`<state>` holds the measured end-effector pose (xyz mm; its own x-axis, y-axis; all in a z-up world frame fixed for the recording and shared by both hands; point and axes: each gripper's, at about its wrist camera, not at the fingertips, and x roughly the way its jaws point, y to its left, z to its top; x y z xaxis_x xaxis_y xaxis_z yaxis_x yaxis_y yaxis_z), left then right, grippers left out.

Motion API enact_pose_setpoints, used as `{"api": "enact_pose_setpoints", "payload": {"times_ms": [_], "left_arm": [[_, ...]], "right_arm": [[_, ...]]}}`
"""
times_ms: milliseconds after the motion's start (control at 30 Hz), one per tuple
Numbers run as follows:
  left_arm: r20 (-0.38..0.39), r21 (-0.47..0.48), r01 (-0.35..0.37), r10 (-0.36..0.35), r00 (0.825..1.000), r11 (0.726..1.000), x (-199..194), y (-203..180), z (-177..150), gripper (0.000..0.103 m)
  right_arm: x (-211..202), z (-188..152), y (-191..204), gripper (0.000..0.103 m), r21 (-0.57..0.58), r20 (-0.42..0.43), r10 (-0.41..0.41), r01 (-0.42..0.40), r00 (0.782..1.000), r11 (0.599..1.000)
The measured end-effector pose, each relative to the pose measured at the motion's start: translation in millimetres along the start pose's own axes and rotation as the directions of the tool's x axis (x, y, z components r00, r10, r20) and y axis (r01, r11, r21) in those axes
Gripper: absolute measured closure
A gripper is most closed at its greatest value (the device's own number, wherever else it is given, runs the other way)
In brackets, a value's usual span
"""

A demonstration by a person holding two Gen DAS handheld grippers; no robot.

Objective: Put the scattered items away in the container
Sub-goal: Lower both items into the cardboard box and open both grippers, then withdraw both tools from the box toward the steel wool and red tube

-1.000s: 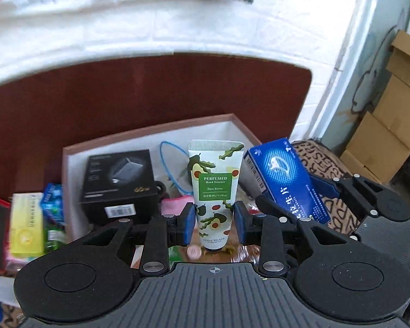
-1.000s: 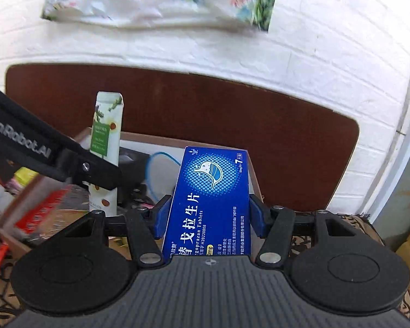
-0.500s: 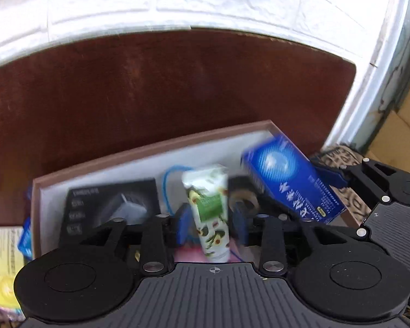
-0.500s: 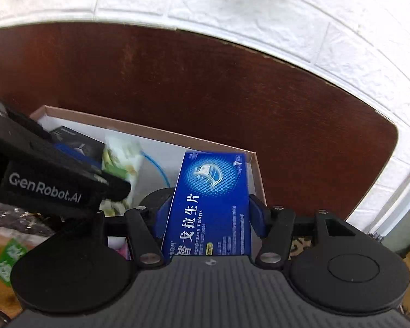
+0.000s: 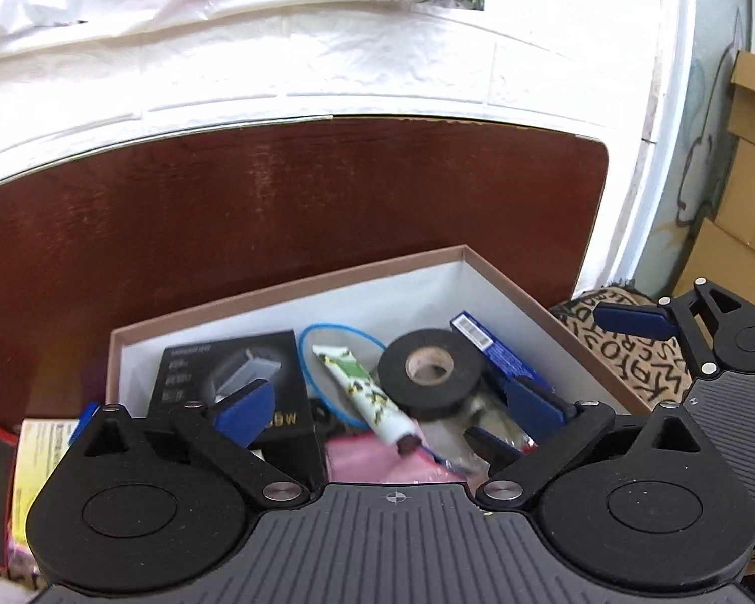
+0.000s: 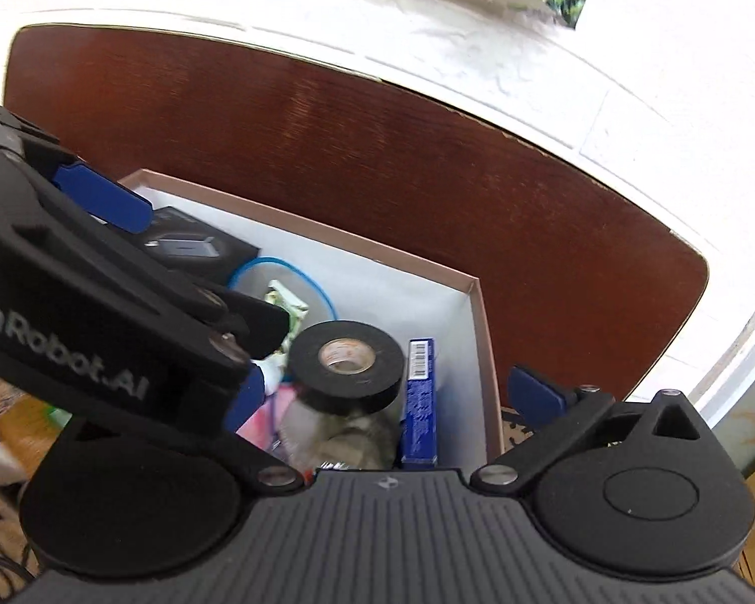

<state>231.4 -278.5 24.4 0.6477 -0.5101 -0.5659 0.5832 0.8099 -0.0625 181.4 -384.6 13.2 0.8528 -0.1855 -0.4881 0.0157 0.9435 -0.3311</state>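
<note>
Both hand-held tools have just spread their jaws wide: the left gripper and right gripper grasp nothing, blue pads clear of everything. Below them lies the slim floral cream tube, slanted, touching a matte black tape roll. Beside the roll, the glossy blue tablet box stands on edge against the wall of the brown-rimmed, white-lined cardboard container. Farther back, a black carton.
</note>
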Motion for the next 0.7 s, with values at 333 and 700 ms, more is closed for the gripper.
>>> {"api": "enact_pose_setpoints", "payload": {"times_ms": [333, 700], "left_arm": [[0.024, -0.049, -0.046, 0.047, 0.999, 0.998, -58.4, -7.3, -31.7, 0.000], [0.056, -0.112, -0.061, 0.068, 0.996, 0.992, -139.5, 4.9, -77.3, 0.000]], "right_arm": [[-66.4, -10.7, 13.4, 0.000, 0.087, 0.059, 0.030, -0.035, 0.998, 0.996], [-135.4, -31.4, 56.8, 0.000, 0.104, 0.147, 0.091, -0.107, 0.985, 0.989]]}}
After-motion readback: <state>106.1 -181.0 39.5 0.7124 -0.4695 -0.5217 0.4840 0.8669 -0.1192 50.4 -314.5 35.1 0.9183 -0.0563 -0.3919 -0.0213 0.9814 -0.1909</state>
